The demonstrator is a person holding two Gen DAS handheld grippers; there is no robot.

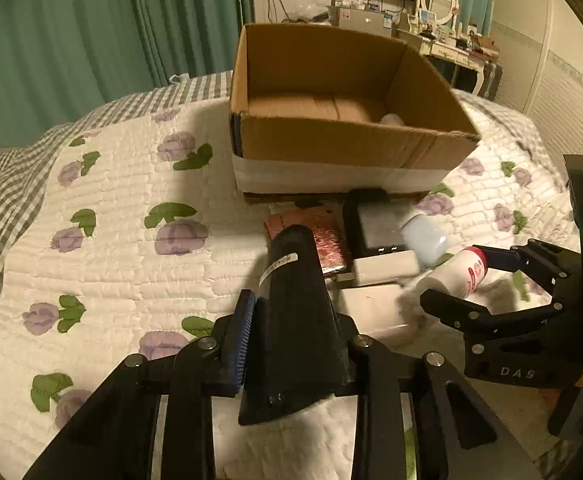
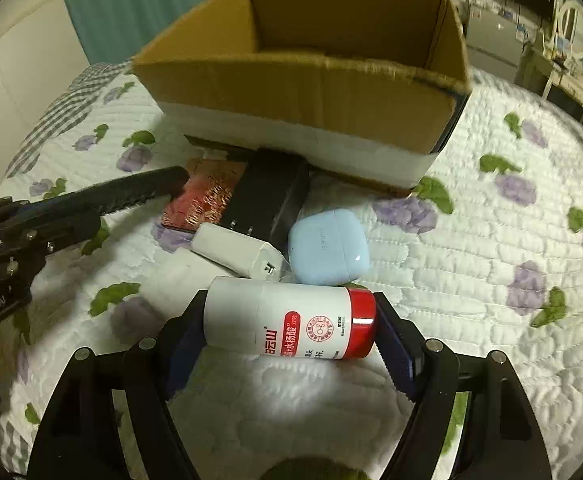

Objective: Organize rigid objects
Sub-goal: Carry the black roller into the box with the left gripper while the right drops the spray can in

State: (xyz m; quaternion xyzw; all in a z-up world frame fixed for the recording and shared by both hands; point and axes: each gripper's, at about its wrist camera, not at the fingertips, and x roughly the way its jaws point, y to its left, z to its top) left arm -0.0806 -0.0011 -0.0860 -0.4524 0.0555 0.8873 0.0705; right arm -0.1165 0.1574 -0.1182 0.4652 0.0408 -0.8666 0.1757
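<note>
My left gripper (image 1: pixel 291 344) is shut on a long black box (image 1: pixel 295 304), held above the quilt with its far end pointing at the cardboard box (image 1: pixel 343 148). My right gripper (image 2: pixel 291 340) is shut on a white bottle with a red cap (image 2: pixel 291 320), gripped end to end; it also shows in the left wrist view (image 1: pixel 465 270). On the quilt in front of the cardboard box (image 2: pixel 291 92) lie a red patterned box (image 2: pixel 203 196), a black box (image 2: pixel 267 200), a white charger (image 2: pixel 239 250) and a light blue earbud case (image 2: pixel 325 246).
The cardboard box stands open on the flowered quilt (image 1: pixel 111 240), with a white object (image 1: pixel 391 119) in its far right corner. Another white block (image 1: pixel 375 312) lies by the pile. Green curtains (image 1: pixel 91 32) and a dresser (image 1: pixel 443 36) stand behind the bed.
</note>
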